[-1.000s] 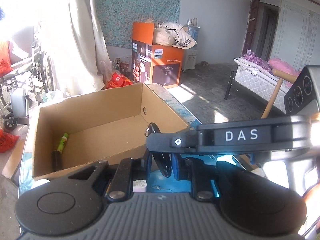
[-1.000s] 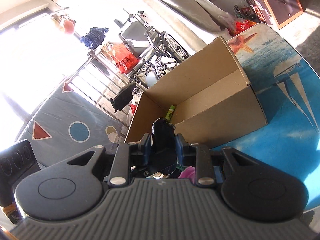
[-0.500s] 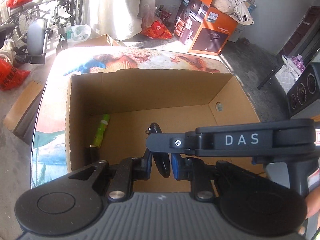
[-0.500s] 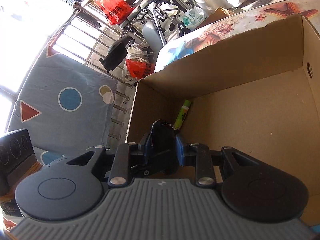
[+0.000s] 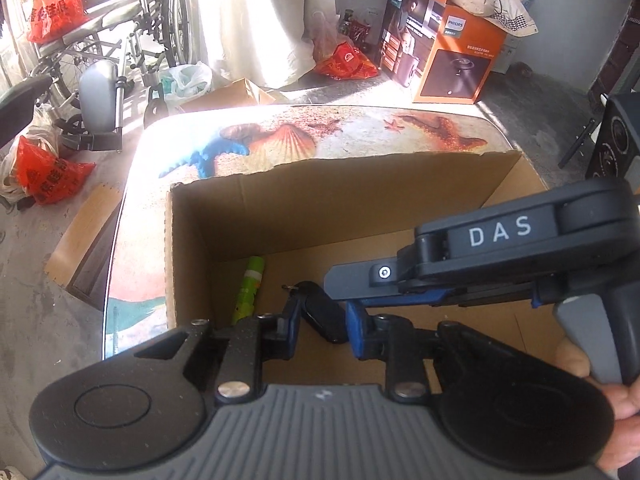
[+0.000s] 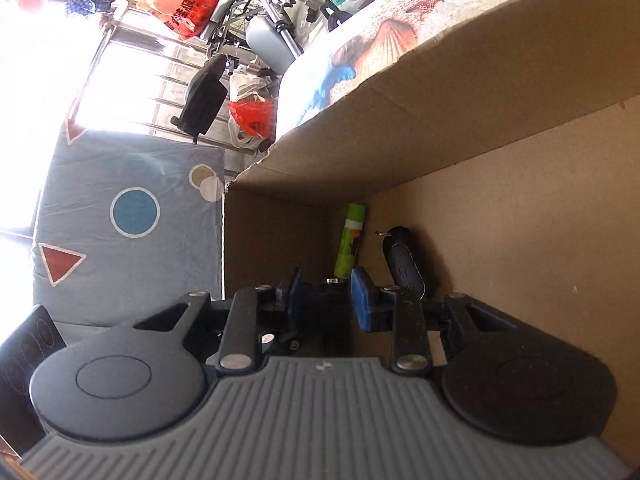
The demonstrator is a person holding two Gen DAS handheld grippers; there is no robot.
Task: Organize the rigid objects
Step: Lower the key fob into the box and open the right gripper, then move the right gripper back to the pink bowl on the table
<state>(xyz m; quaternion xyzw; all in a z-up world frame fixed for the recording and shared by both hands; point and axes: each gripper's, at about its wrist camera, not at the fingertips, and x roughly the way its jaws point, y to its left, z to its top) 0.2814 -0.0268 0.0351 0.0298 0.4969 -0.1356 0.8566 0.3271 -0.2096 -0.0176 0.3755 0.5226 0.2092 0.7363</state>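
Now my left gripper (image 5: pixel 320 320) is opening around the black oval key fob (image 5: pixel 322 312), low in the brown cardboard box (image 5: pixel 360 196) near its left wall beside a green tube (image 5: pixel 250 288); my right gripper (image 6: pixel 326 300) stands narrowly parted, grip unclear.

"DAS" on the right tool (image 5: pixel 500 236) (white capitals), "PHILIPS" on orange carton (image 5: pixel 456 24)

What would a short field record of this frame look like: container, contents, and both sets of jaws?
container: cardboard box, open top, on a shell-print table
contents: green tube by the box's side wall; black key fob beside it
left gripper: jaws opening, fob in line between them, pads not pressing it
right gripper: inside the box, dark item between the jaws, grip unclear
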